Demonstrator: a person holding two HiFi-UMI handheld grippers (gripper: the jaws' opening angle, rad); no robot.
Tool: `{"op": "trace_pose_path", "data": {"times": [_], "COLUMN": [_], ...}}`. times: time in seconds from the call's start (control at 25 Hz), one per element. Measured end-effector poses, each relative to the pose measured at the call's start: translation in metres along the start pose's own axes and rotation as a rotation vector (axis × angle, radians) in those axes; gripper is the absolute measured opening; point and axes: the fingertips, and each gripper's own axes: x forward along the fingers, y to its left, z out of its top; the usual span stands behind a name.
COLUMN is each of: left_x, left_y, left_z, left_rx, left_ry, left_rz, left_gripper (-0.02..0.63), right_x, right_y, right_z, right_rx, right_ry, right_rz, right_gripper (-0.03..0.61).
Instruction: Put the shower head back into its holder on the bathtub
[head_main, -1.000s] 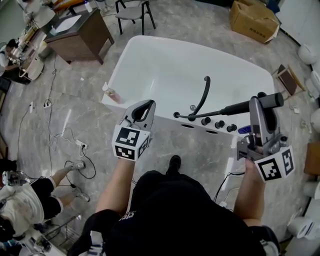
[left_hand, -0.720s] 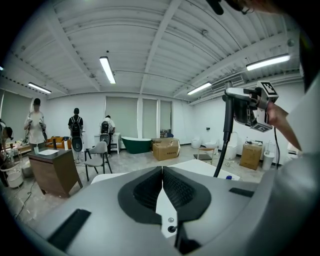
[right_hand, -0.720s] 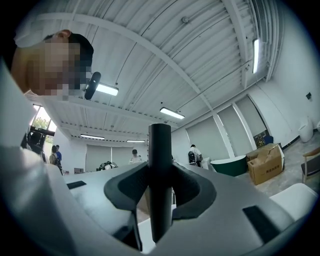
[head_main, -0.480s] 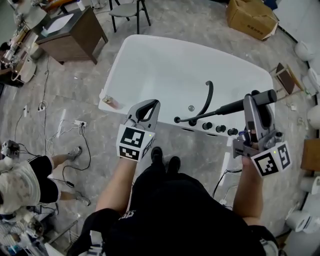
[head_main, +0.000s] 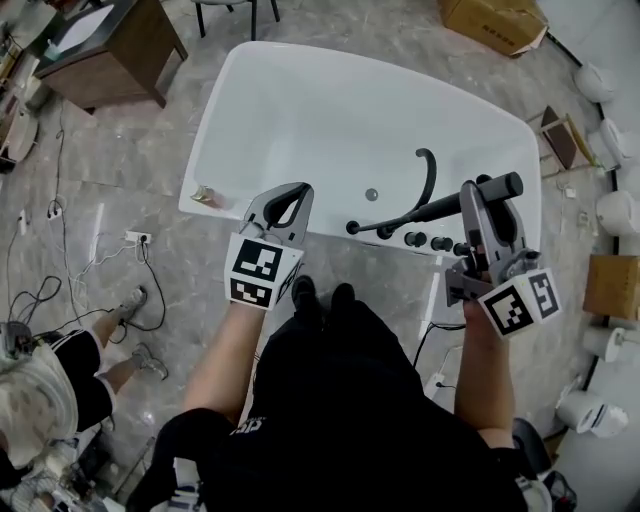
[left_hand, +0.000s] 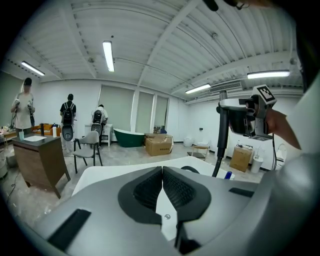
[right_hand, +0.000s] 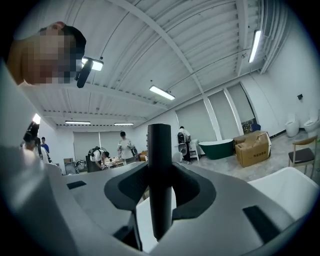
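Note:
The black shower head (head_main: 500, 187) lies crosswise in my right gripper (head_main: 487, 200), which is shut on its handle; its hose (head_main: 385, 225) runs left down to the deck. In the right gripper view the handle (right_hand: 160, 150) stands upright between the pads of the right gripper (right_hand: 160, 172). Below it is the white bathtub's near deck (head_main: 395, 245), with a curved black spout (head_main: 430, 170) and black knobs (head_main: 440, 243). My left gripper (head_main: 298, 190) hangs over the tub's near rim, shut and empty. In the left gripper view the left gripper (left_hand: 162, 172) has its pads together.
A small bottle (head_main: 203, 195) stands on the tub's left rim. Cables and a power strip (head_main: 135, 238) lie on the floor at the left, beside a person (head_main: 50, 390). A wooden cabinet (head_main: 110, 50), a cardboard box (head_main: 495, 22) and white toilets (head_main: 610, 100) ring the tub.
Both grippers have come down and forward toward the tub's near rim, the right one carrying the shower head with it. Neither gripper's jaws have changed.

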Motion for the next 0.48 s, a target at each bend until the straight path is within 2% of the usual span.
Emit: {"op": "trace_pose_path", "data": {"times": [0.48], "left_x": [0.053], "left_y": [0.007], "left_z": [-0.066], "left_rx": [-0.055], "left_ry": [0.123], "left_rz": [-0.009], "left_gripper": [0.018], "right_x": [0.044], "right_y": [-0.040], "right_z": [-0.091], "right_rx": [0.060], "right_ry": [0.136], "right_rz": [0.013], "right_gripper": [0.147]}}
